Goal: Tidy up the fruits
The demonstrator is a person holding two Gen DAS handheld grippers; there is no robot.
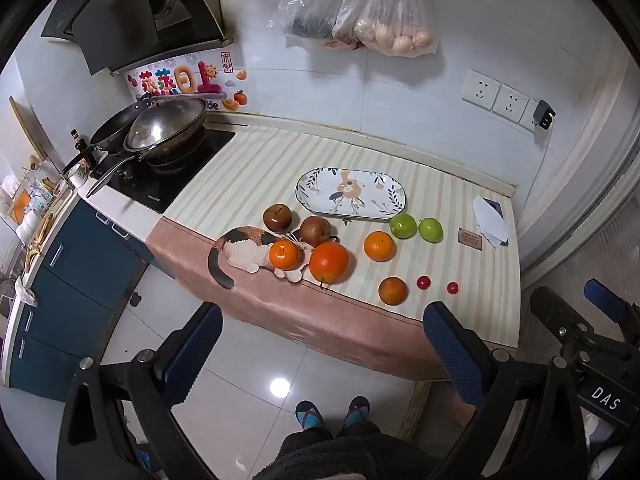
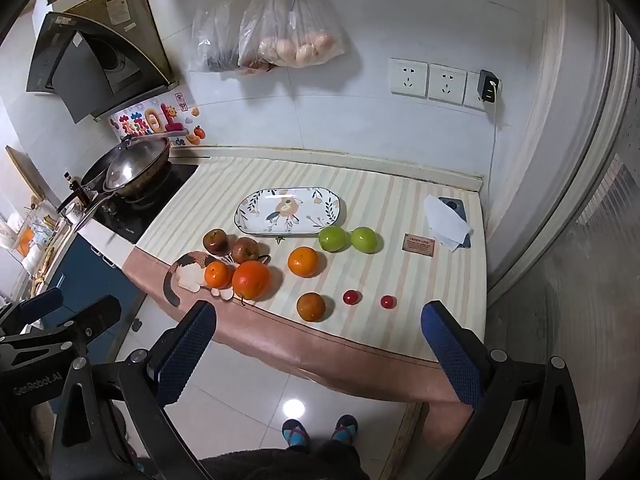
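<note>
Pre-grasp stage: left gripper (image 1: pixel 322 340) & right gripper (image 2: pixel 320 336) jaws wide, empty, off worktop edge. Fruit loose on worktop (image 2: pixel 400 208) in front of bare plate (image 2: pixel 288 211). Next, prob: descend on nearest orange (image 2: pixel 311 307).

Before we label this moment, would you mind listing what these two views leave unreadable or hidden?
- Small brown tag on the cloth: its print is too small in both views.
- Phone: half covered by a white tissue.
- Dark bag on the wall: contents unclear through the plastic; top cut off by the left wrist view's edge.
- Cat figure: its head is hidden behind a small orange.
</note>
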